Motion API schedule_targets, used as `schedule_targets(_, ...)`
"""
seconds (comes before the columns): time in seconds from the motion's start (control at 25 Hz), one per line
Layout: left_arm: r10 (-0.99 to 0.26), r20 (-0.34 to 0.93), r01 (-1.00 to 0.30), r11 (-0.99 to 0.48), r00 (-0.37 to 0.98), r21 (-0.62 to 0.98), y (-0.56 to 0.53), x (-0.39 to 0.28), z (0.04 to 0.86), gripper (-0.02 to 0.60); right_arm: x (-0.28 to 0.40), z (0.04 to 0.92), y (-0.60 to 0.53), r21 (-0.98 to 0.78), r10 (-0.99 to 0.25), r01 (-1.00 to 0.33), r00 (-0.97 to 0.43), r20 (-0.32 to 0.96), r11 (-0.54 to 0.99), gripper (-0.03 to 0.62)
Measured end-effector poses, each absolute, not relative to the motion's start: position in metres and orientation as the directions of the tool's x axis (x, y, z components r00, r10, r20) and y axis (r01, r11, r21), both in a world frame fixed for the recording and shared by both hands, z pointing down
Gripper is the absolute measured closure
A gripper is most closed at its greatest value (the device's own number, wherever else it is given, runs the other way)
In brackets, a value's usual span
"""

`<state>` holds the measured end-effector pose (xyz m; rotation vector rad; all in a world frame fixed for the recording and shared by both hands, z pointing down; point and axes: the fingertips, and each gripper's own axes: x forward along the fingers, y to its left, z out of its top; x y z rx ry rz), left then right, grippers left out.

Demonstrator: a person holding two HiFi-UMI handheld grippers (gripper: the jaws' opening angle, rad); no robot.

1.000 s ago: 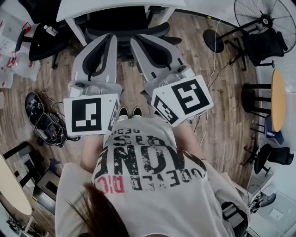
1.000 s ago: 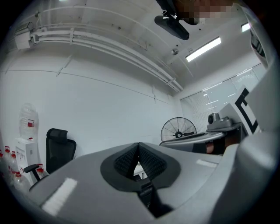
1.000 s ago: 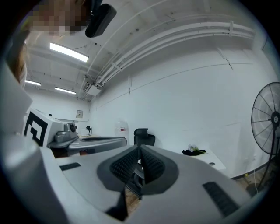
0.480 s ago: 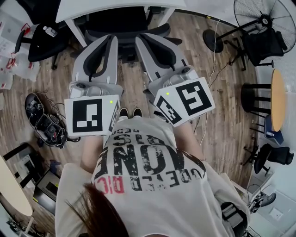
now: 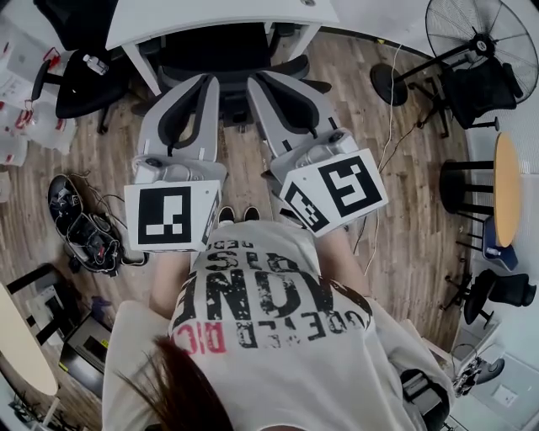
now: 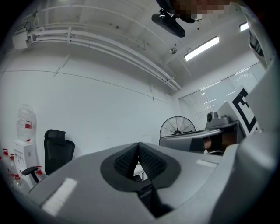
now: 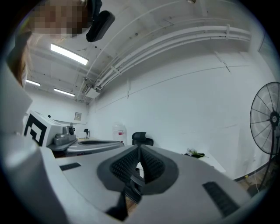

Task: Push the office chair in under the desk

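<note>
- The brown wooden plank floor fills most of the head view.
- A white rectangular tabletop runs along the top edge of the head view, on white legs.
- A person in a white T-shirt with dark and red print stands at the bottom of the head view, facing the tabletop.
- The black office chair stands straight ahead of the person. Its seat is under the tabletop, between the white legs, and the rim of its back is turned towards the person.
- A black pedestal fan stands at the upper right, well apart from the office chair.
- A second black chair stands left of the tabletop.
- A round tan side table is near the right edge.
- The grey left gripper points forward, its tip up against the near rim of the office chair's back. Whether it touches cannot be told. In the left gripper view its jaws are pressed together with nothing between them.
- The grey right gripper lies just beside the left one and reaches the same rim. The right gripper view shows its jaws closed and empty too.
- A heap of dark shoes and cables lies on the floor at the left.
</note>
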<state>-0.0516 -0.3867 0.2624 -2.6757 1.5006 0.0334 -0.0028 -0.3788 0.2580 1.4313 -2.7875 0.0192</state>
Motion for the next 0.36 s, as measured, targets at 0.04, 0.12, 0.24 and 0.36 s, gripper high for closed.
schedule_targets(0.04, -0.851, -0.056, -0.853, -0.52, 0.522, -0.056, -0.3863, -0.0507, 0.2618, 0.569, -0.002, 0.2575, -0.3786, -0.007, -0.813, -0.813, -0.582, 0.011, 0.582, 0.568)
schedule_targets(0.12, -0.852, -0.059, -0.853, -0.518, 0.521, -0.062, -0.3861, -0.0496, 0.2606, 0.569, -0.0008, 0.2565, -0.3787, -0.006, -0.813, -0.813, -0.583, 0.006, 0.583, 0.568)
schedule_targets(0.24, -0.855, -0.059, -0.856, -0.512, 0.516, -0.064, -0.388, -0.0495, 0.26, 0.569, 0.0007, 0.2565, -0.3805, -0.007, -0.811, -0.811, -0.584, 0.004, 0.584, 0.568)
schedule_targets(0.36, -0.857, -0.057, -0.858, -0.509, 0.512, -0.063, -0.3909, -0.0485, 0.2603, 0.569, 0.0028, 0.2571, -0.3836, -0.009, -0.811, -0.811, -0.585, 0.005, 0.585, 0.568)
